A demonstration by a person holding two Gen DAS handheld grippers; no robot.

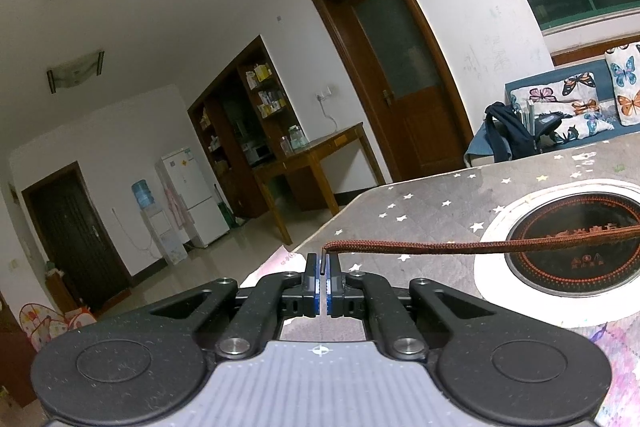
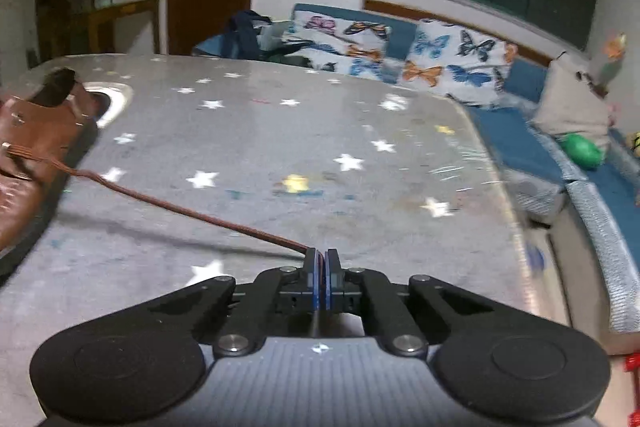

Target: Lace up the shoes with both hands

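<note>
Gripping brown lace (image 2: pixel 192 213) ends, both jaws closed.

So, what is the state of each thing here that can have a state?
left gripper: shut on the lace tip.
right gripper: shut on the lace.
lace: pulled tight from the shoe to the right gripper.
shoe: lying on the table, lace through its eyelets.
door: closed.

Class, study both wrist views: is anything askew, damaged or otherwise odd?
Nothing looks damaged. The left gripper and right gripper each pinch a brown lace stretched off the shoe.
</note>
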